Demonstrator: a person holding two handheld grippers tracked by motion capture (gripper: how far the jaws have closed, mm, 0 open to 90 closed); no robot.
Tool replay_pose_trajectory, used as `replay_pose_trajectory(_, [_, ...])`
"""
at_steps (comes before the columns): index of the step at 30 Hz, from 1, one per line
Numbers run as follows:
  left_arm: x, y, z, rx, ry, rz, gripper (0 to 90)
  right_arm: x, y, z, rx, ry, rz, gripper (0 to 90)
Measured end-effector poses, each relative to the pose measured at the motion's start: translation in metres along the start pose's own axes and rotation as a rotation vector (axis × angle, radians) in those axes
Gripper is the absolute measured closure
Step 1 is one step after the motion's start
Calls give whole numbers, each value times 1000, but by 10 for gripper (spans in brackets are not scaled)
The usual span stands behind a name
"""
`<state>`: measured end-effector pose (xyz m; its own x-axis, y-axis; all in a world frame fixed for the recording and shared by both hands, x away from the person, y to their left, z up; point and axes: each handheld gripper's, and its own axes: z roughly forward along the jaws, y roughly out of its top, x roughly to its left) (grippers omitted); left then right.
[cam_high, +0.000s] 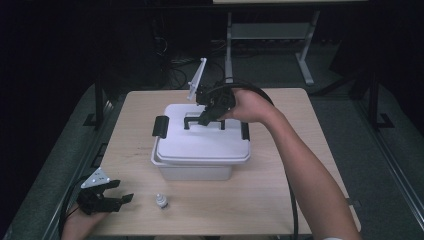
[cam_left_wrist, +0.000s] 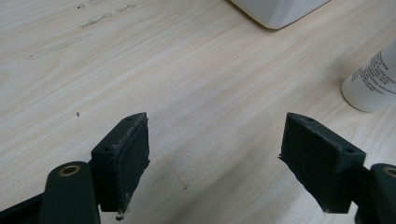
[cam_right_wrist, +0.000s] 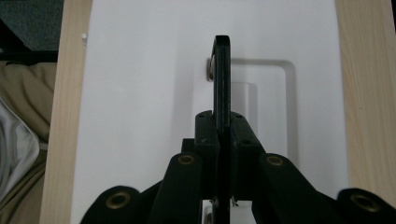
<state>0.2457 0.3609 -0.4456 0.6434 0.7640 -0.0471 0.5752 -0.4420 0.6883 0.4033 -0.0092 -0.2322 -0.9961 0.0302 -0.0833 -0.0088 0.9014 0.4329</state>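
A white lidded box stands in the middle of the wooden table, with a black latch on its left end. My right gripper is shut on the black carry handle raised from the lid; in the right gripper view both jaws clamp the handle's thin bar. My left gripper rests open at the table's front left corner, its pads wide apart over bare wood. A small white bottle stands just right of it, and its side shows as the bottle in the left gripper view.
A table frame with metal legs stands on the dark floor behind the table. Cables lie on the floor at the back. The corner of the box shows beyond the left gripper.
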Motion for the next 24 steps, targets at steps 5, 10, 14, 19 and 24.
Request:
replay_pose_trajectory(5, [-1,1,1,5,3,6,236,7,-13,-12,-5,-12,7,838])
replay_pose_trajectory(10, [-3,2,3,16,2,13,236,17,-32,-25,13,-25,27,838])
replay_pose_trajectory(14, [-4,2,4,21,0,11,236,22,-44,-33,8,-38,38,838])
replay_pose_trajectory(19, [-5,2,6,21,5,9,238,30,-65,-46,1,-55,66,838])
replay_pose_trajectory(24, [-6,2,7,25,2,3,241,37,-91,-59,-4,-78,95,838])
